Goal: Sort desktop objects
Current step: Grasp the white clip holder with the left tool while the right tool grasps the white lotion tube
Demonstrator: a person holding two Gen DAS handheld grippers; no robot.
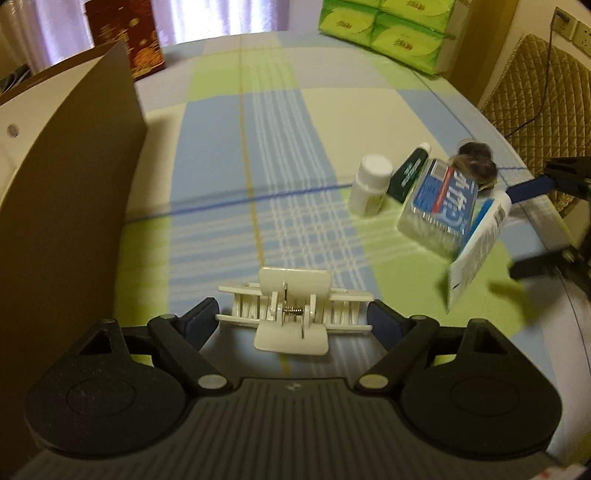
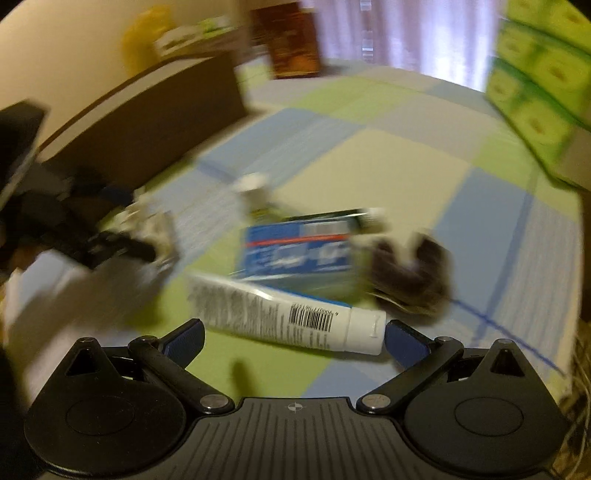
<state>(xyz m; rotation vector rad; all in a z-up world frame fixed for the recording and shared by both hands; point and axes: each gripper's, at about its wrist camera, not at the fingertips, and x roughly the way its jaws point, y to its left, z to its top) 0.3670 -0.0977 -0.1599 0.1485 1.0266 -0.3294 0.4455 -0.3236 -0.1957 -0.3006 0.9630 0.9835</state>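
Note:
My left gripper (image 1: pixel 293 317) is shut on a white hair claw clip (image 1: pixel 291 306), gripping it end to end; in the right wrist view it shows as a blurred dark shape (image 2: pixel 110 240). To the right lie a white pill bottle (image 1: pixel 371 184), a dark green tube (image 1: pixel 410 166), a clear box with a blue label (image 1: pixel 439 206) and a dark furry hair tie (image 1: pixel 476 162). A white tube (image 2: pixel 291 317) leans against the box. My right gripper (image 2: pixel 293 339) stands open around the tube, whose cap is next to the right finger.
A tall brown box (image 1: pixel 74 184) stands at the left of the checked tablecloth (image 1: pixel 258 147). Green tissue packs (image 1: pixel 388 29) sit at the far right, a dark red box (image 1: pixel 125 37) at the back. A quilted chair (image 1: pixel 535 92) stands past the table's right edge.

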